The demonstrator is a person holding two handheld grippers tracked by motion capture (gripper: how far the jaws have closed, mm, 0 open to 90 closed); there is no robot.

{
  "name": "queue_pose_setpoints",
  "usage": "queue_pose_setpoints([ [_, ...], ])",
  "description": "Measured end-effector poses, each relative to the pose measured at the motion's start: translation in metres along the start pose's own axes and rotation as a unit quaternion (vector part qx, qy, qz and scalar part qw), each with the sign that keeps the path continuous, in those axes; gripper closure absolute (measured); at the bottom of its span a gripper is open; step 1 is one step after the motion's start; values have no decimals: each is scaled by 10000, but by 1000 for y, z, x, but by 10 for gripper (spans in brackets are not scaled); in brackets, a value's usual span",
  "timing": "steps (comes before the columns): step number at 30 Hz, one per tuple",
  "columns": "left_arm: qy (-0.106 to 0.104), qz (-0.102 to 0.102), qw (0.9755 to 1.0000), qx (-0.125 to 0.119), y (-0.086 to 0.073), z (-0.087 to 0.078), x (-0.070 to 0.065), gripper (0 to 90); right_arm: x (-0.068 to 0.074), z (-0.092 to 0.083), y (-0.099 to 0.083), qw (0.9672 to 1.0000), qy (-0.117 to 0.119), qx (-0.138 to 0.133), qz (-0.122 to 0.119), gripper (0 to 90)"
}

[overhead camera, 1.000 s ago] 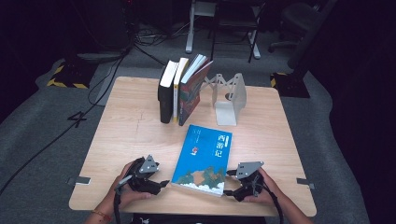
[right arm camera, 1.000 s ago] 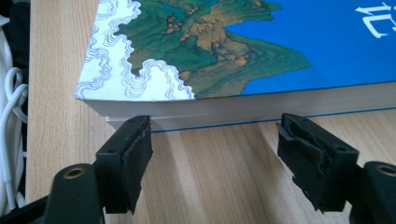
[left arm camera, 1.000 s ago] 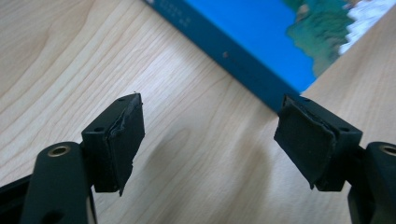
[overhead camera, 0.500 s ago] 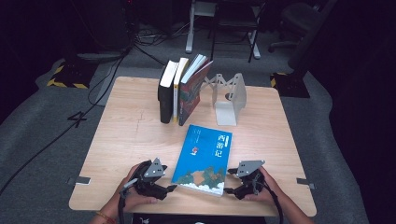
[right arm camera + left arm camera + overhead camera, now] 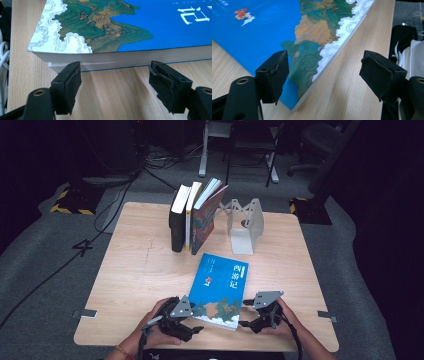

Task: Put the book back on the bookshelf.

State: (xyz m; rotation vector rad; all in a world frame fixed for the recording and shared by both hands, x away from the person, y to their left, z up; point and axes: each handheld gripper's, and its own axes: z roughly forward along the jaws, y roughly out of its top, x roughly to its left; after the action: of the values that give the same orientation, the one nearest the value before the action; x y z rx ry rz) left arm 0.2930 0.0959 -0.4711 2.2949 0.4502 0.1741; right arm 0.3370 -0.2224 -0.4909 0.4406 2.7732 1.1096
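Book: a blue paperback (image 5: 221, 286) is laid flat at lower centre of the worktop (image 5: 135, 270) | Left gripper (image 5: 192, 329): fingers spread apart around its near corner, nothing gripped | Right gripper (image 5: 244, 314): fingers parted at its lower right edge, nothing gripped

Blue book (image 5: 221, 287) flat on table (image 5: 135, 280) (near edge); left gripper (image 5: 192, 329), right gripper (image 5: 246, 318) flanking.
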Motion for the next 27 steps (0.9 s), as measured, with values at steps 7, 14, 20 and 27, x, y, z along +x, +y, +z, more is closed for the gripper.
queue_pose_setpoints([
  [7, -31, -4, 10000, 47, -1, 3, -2, 232, -1, 2, -3, 10000, 21, 26, 79, 296],
  [14, -78, 6, 10000, 42, 1, 5, -2, 231, -1, 1, -2, 10000, -24, 6, 57, 284],
  [20, 37, 19, 9999, 134, 7, 11, -4, 234, 1, -1, 3, 9999, -67, -110, 33, 282],
  [27, 88, 87, 9998, 169, 14, 20, -5, 231, 1, -5, 11, 9996, -95, -259, 93, 289],
])
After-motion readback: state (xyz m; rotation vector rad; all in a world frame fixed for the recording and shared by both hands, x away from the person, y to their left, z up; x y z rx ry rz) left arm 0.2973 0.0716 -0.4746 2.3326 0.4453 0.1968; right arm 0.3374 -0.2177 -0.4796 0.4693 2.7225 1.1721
